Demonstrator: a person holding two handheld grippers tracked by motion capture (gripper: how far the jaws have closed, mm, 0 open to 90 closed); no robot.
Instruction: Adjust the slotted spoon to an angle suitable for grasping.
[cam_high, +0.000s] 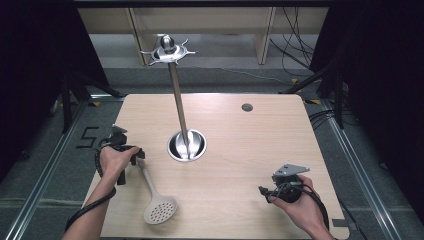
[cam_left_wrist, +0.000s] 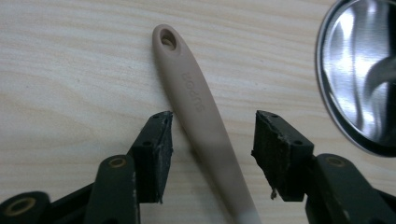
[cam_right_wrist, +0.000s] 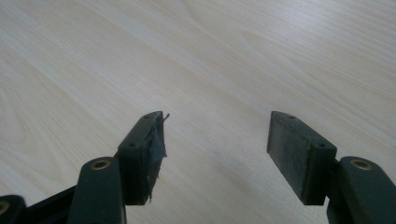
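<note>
Slotted spoon (cam_high: 159, 207) lies flat on the tabletop (cam_high: 240, 150), its beige handle running between the spread jaws of the left gripper (cam_left_wrist: 212, 140), neither pad touching it yet. Nothing is lifted; the hanging stand (cam_high: 186, 145) beyond is bare. Right gripper (cam_right_wrist: 217, 144) hovers open over bare wood, holding nothing.

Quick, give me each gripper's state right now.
Left gripper: open, jaws on either side of the beige slotted spoon handle, not clamped.
Right gripper: open, holding nothing, over bare table.
</note>
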